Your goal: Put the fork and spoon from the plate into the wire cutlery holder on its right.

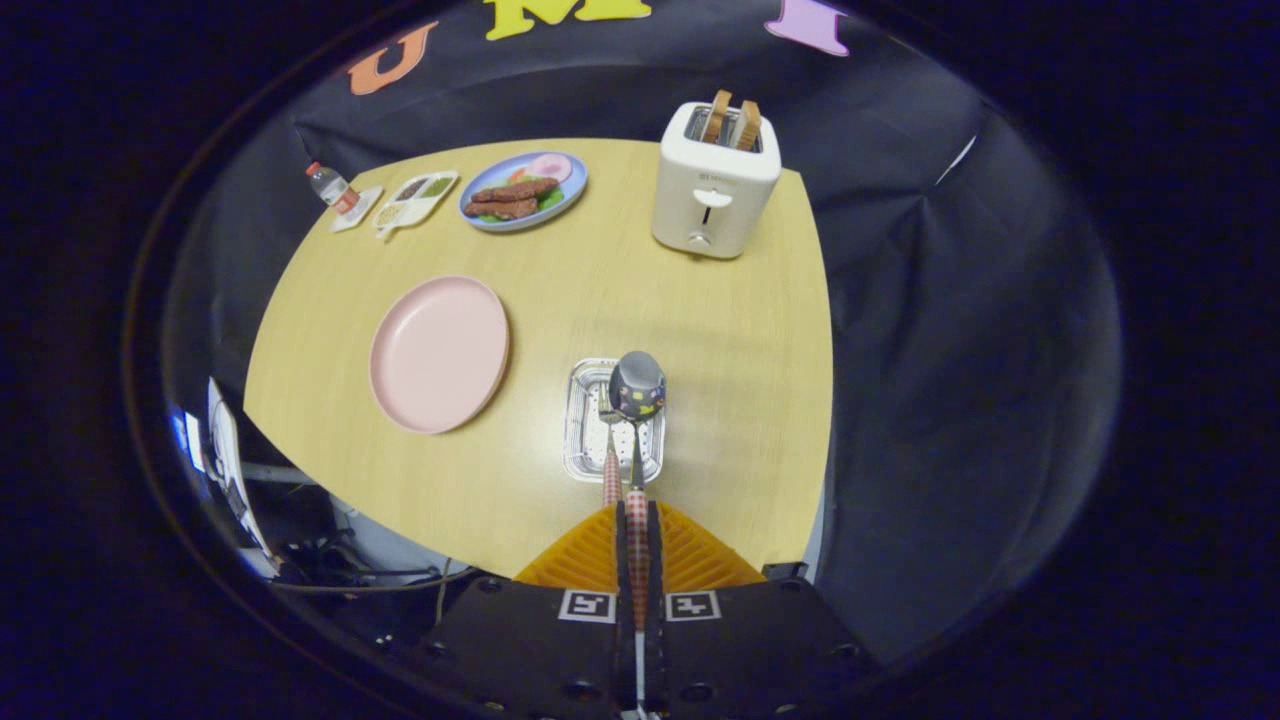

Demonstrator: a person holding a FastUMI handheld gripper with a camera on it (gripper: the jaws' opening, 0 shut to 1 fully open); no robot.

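My gripper [637,515] is shut on the checked handle of the spoon [637,384], whose shiny bowl points away from me and hangs over the wire cutlery holder [582,440]. The holder stands on the wooden table just ahead of the fingers. The fork [611,476] rests in the holder, its checked handle sticking out toward me right beside the spoon's handle. The pink plate [440,352] lies to the left of the holder with nothing on it.
A white toaster [714,182] with two slices of toast stands at the far right of the table [700,360]. At the back are a blue plate of food [522,190], a small divided dish [415,200] and a little bottle [329,185].
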